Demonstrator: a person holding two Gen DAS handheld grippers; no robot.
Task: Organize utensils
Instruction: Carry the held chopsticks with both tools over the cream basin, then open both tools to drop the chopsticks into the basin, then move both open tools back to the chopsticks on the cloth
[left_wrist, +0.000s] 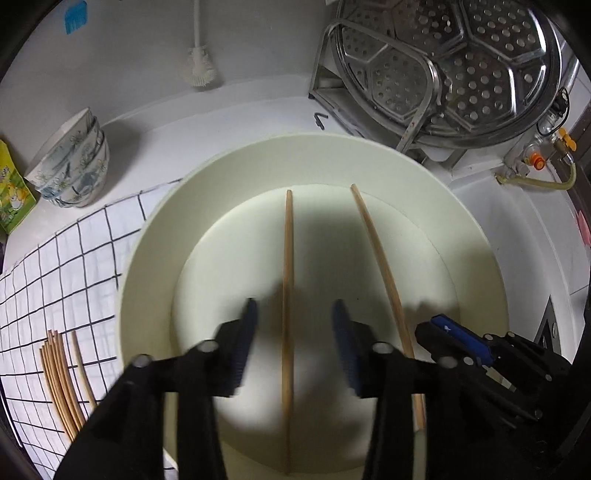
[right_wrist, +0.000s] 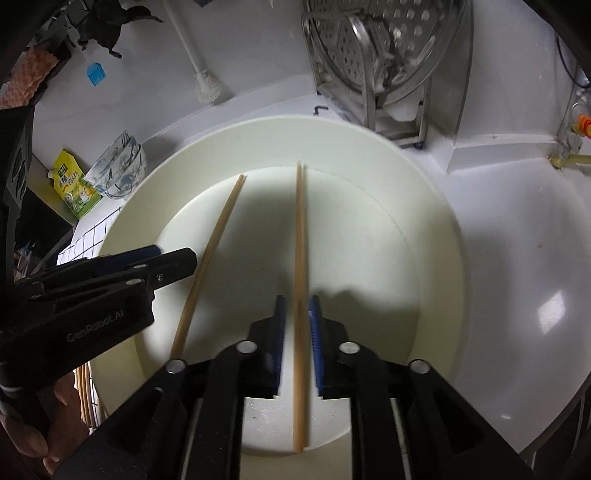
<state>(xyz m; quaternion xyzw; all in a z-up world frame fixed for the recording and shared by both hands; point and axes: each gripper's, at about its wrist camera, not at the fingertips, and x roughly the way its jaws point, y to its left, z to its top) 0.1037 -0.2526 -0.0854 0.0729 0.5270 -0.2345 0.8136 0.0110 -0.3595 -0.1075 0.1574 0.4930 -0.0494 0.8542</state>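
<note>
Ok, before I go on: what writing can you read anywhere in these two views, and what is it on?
"GenRobot.AI": white lettering on the black body of the left gripper, seen from the right wrist.
Yellow-green packet beside the stacked bowls: printed characters, too small and blurred to read.
Nothing else legible.

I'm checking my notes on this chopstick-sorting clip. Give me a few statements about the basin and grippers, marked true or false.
1. Two chopsticks lie in the white basin. True: one chopstick sits between the left gripper's jaws, the other chopstick beside it.
2. The left gripper's jaws clamp a chopstick. False: they stand apart from it.
3. More chopsticks lie on the checked cloth. True.
4. The patterned bowls are inside the basin. False: they stand stacked on the counter beside the cloth.
5. The right gripper straddles a chopstick. True.
</note>
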